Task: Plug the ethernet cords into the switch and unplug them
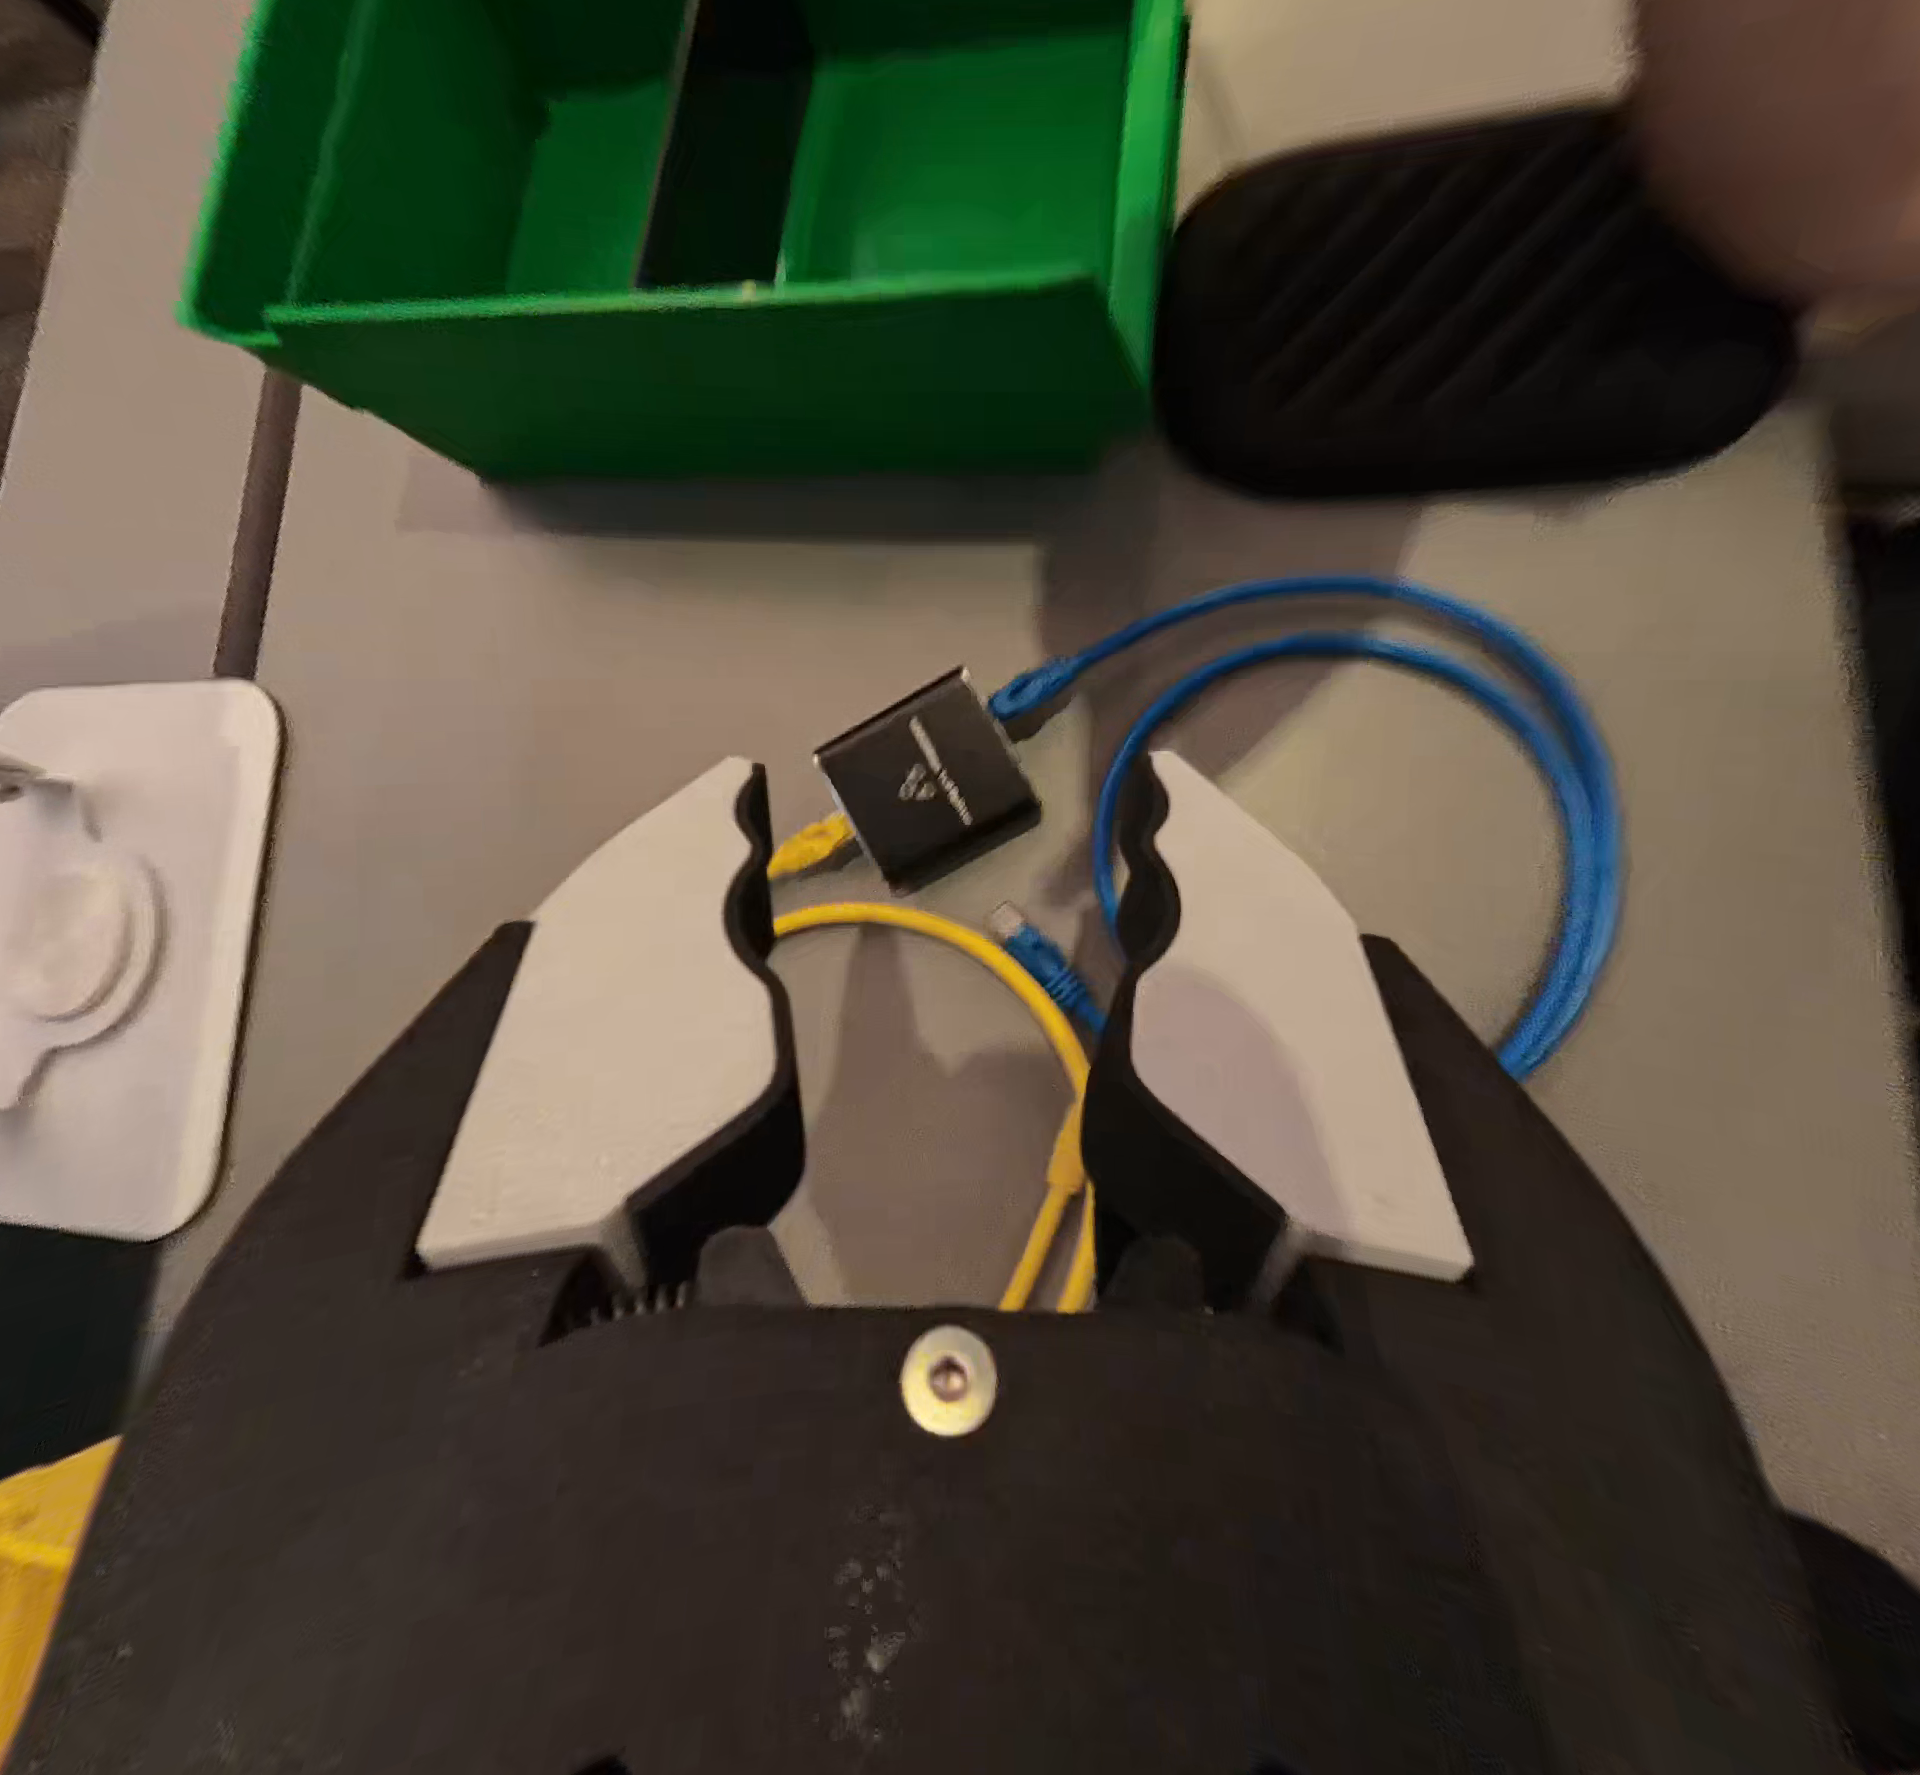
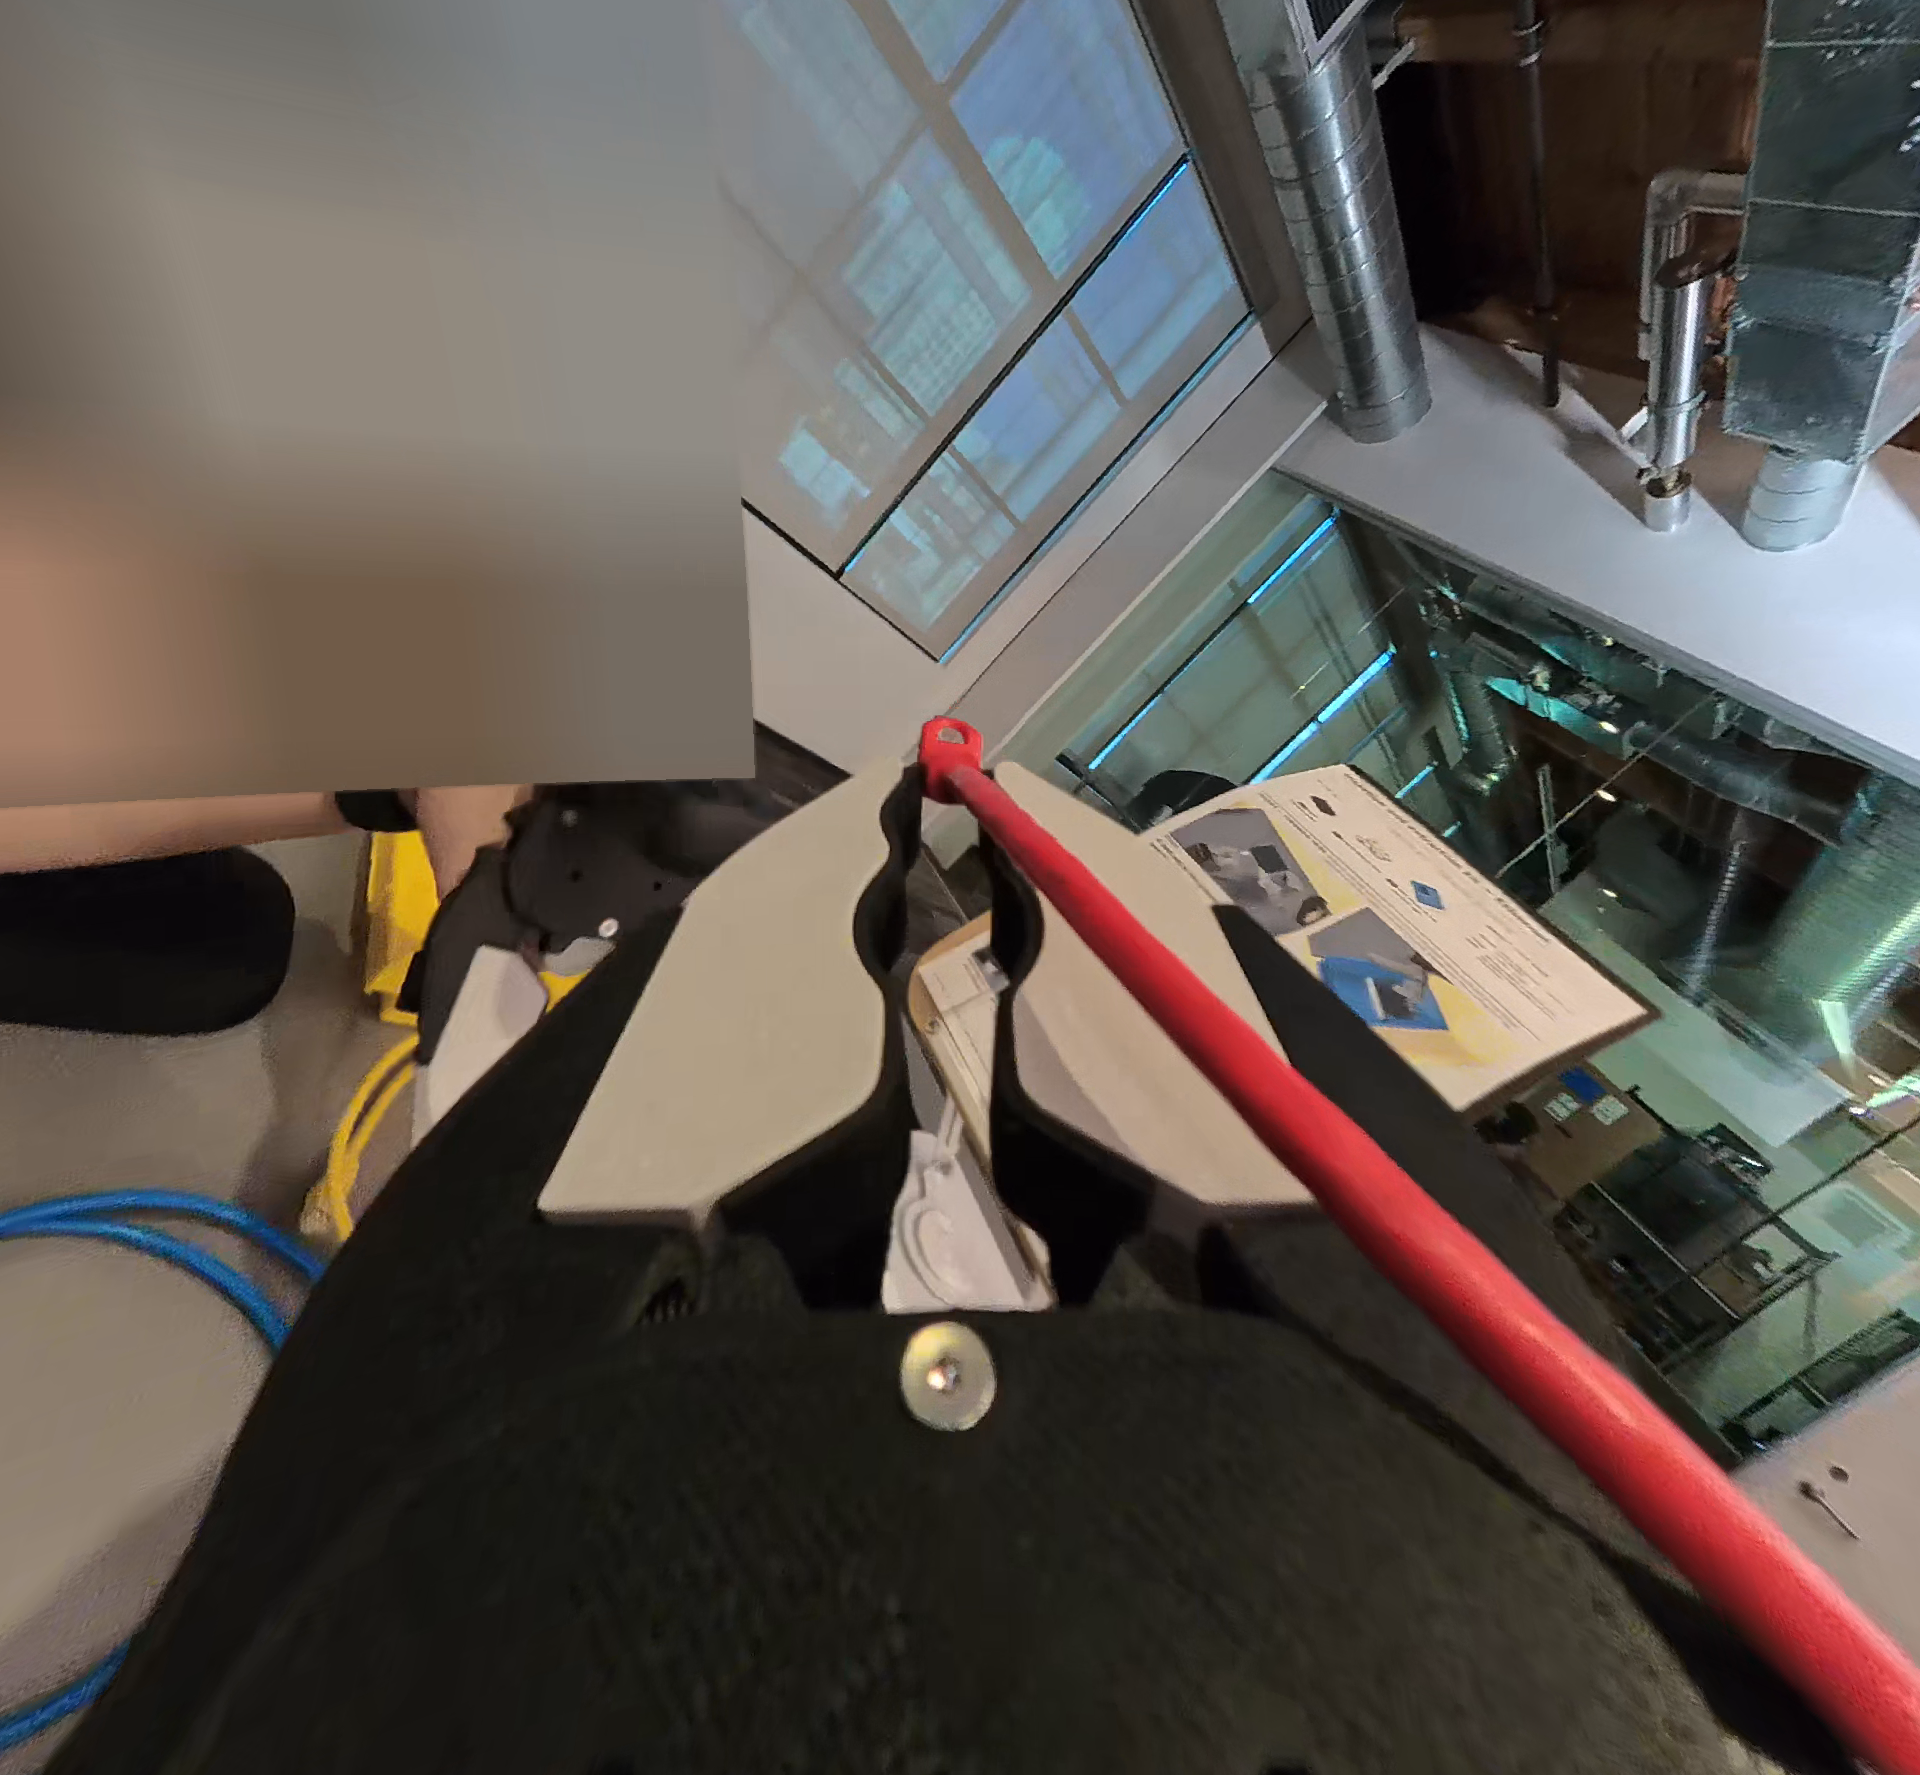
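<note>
In the left wrist view a small black switch (image 1: 928,803) lies on the grey table. A yellow cord (image 1: 935,930) is plugged into its near-left side and a blue cord (image 1: 1455,624) into its far-right side. The blue cord's other plug (image 1: 1039,951) and the yellow cord's other plug (image 1: 1065,1175) lie loose between the fingers. My left gripper (image 1: 953,765) is open and empty, hovering just above and short of the switch. My right gripper (image 2: 951,775) is tilted up toward the windows and shut on the plug end of a red cord (image 2: 1351,1195), which runs back to the lower right.
A green bin (image 1: 665,375) with a divider stands beyond the switch, and a black ribbed object (image 1: 1455,302) stands to its right. A white tray (image 1: 135,956) lies at the left. In the right wrist view a printed sheet (image 2: 1403,925) and a person's arm (image 2: 156,821) show. Spacing between my two grippers at the tips: around 25 cm. My left gripper's tips are some 12 cm from the small black switch (image 1: 928,803).
</note>
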A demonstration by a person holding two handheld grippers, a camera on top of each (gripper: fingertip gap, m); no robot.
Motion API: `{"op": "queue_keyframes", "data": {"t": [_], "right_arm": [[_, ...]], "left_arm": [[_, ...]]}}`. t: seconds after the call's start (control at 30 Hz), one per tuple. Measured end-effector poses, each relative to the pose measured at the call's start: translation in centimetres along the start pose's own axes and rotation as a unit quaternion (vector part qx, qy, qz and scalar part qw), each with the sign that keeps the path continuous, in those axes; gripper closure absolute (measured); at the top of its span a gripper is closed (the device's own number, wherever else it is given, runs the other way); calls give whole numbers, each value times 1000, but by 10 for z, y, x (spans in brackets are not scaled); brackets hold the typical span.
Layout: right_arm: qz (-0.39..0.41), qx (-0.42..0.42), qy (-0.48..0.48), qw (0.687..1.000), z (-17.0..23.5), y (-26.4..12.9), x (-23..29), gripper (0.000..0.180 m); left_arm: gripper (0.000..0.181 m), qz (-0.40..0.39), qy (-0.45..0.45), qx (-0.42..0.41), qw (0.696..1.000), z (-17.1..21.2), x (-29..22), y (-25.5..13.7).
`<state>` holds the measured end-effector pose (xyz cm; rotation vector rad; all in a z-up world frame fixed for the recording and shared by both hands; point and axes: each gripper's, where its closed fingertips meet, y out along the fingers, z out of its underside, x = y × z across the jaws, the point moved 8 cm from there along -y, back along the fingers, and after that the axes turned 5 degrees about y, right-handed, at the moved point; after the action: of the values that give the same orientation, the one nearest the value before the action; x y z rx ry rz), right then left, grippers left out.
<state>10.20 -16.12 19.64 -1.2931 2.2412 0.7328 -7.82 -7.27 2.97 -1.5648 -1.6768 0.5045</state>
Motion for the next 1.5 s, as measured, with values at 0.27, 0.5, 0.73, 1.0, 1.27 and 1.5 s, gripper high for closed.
{"op": "queue_keyframes", "data": {"t": [0.27,0.5,0.73,1.0,1.27,1.5], "right_arm": [[16,-2,-16,1000,-13,-43,-7,169],[53,-11,11,998,-9,-76,-23,169],[68,-8,35,997,-4,-87,-31,168],[85,32,77,993,11,-76,-43,168],[74,78,106,989,31,-63,-49,168],[52,84,107,989,36,-56,-46,168]], "left_arm": [[110,-19,168,129,977,0,1,49],[117,71,291,207,931,26,8,95],[108,150,308,204,917,33,16,119],[113,192,299,179,917,34,14,123],[115,193,283,170,924,36,16,123],[116,148,251,154,944,30,21,108]]}}
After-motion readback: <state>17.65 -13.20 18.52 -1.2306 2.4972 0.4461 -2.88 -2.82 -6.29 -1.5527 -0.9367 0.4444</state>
